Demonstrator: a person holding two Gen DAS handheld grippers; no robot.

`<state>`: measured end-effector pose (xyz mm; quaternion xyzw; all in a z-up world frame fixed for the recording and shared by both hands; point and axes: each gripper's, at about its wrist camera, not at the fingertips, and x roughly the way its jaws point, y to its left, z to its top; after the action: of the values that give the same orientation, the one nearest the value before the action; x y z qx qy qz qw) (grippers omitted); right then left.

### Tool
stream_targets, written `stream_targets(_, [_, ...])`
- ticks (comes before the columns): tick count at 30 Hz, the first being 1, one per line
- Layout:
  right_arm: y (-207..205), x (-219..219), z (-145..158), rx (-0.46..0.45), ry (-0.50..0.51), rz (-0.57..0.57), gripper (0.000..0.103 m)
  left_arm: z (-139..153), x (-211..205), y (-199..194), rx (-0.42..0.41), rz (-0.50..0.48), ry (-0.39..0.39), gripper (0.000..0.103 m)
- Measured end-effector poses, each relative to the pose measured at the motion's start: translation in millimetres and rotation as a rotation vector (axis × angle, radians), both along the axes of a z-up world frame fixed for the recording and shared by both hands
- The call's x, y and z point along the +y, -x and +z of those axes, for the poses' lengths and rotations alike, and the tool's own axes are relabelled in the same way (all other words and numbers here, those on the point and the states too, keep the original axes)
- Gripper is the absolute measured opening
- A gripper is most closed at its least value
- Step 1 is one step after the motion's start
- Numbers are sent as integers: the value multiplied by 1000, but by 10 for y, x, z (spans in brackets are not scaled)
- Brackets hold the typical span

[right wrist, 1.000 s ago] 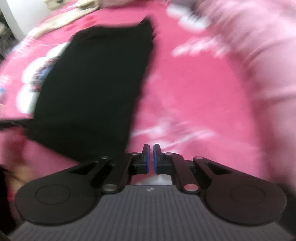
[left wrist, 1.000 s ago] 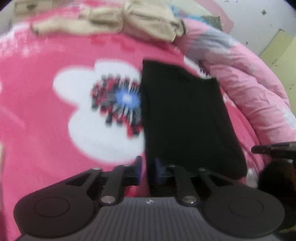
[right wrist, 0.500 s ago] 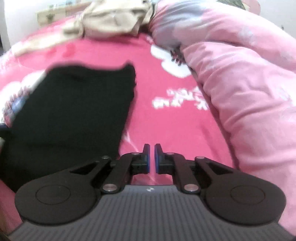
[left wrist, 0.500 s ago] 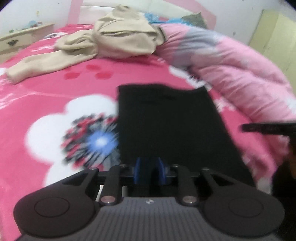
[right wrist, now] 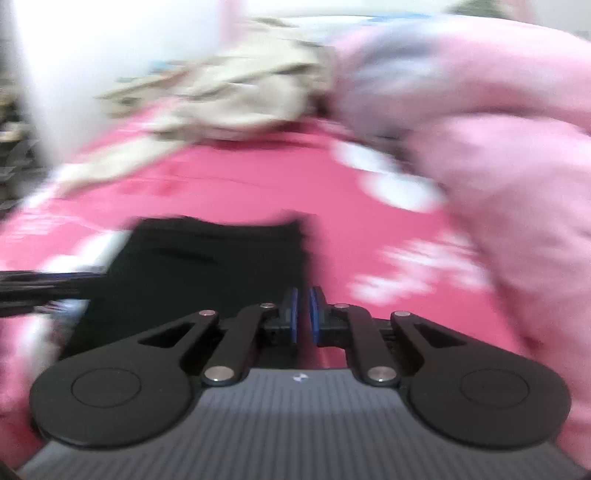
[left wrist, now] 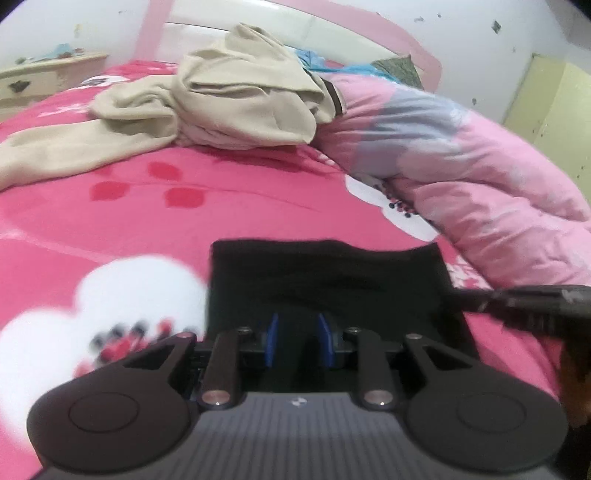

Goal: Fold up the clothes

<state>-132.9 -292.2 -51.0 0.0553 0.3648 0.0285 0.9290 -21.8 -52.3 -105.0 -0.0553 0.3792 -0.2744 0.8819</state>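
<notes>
A black folded garment (left wrist: 325, 280) lies flat on the pink flowered bedspread (left wrist: 110, 229). My left gripper (left wrist: 297, 341) is low over its near edge, jaws partly open with black cloth showing between them. In the blurred right wrist view the garment (right wrist: 207, 266) lies left of centre. My right gripper (right wrist: 302, 317) sits at its near right edge with jaws almost together; I cannot tell if it pinches cloth. The right gripper also shows in the left wrist view (left wrist: 524, 302), and the left one in the right wrist view (right wrist: 40, 288).
A crumpled beige garment (left wrist: 207, 110) lies at the back of the bed. A rolled pink quilt (left wrist: 480, 177) runs along the right side. A headboard (left wrist: 295, 33) and white wall stand behind, with a cream nightstand (left wrist: 40, 77) at far left.
Both grippers have dropped low toward the near edge of the black garment and tilted up toward the headboard. The left jaws have opened wider. The right jaws stay almost together.
</notes>
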Motion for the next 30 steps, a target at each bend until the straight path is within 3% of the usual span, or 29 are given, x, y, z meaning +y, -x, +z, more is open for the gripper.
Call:
stream_targets(1, [-96, 60, -58, 5, 0, 31, 6, -64, -64, -105, 2, 11, -7, 23])
stream_targets(2, [-212, 59, -170, 25, 18, 32, 5, -111, -45, -190, 12, 38, -5, 14])
stream_targets(3, [-319, -25, -285, 54, 29, 7, 0, -84, 21, -217, 21, 45, 13, 11])
stream_targets(6, [-284, -239, -260, 39, -48, -51, 0, 21, 185, -241, 17, 39, 59, 26])
stream_targets(7, [-226, -267, -197, 17, -62, -64, 5, 64, 213, -225, 2, 21, 73, 31])
stream_targets(9, [-199, -187, -95, -24, -81, -18, 5, 61, 151, -277, 28, -32, 130, 31])
stream_targets(12, [-423, -168, -155, -10, -225, 31, 4, -45, -104, -501, 39, -59, 100, 32])
stream_targets(15, [-745, -419, -346, 9, -282, -106, 5, -117, 22, -773, 94, 57, 156, 27])
stream_targets(18, [-602, -692, -173, -62, -368, -192, 6, 8, 441, -722, 84, 69, 253, 44])
stream_targets(20, [-426, -758, -22, -59, -360, -150, 11, 55, 670, -604, 92, 25, 262, 51])
stream_targets(22, [-246, -780, 22, -7, -365, -89, 33, 21, 830, -464, 161, -26, 248, 51])
stream_targets(24, [-130, -829, -30, 56, -406, -42, 44, -49, 903, -318, 217, -79, 217, 51])
stream_targets(30, [-84, -902, -431, 196, -561, -39, 50, -261, 828, -133, 192, -173, 212, 57])
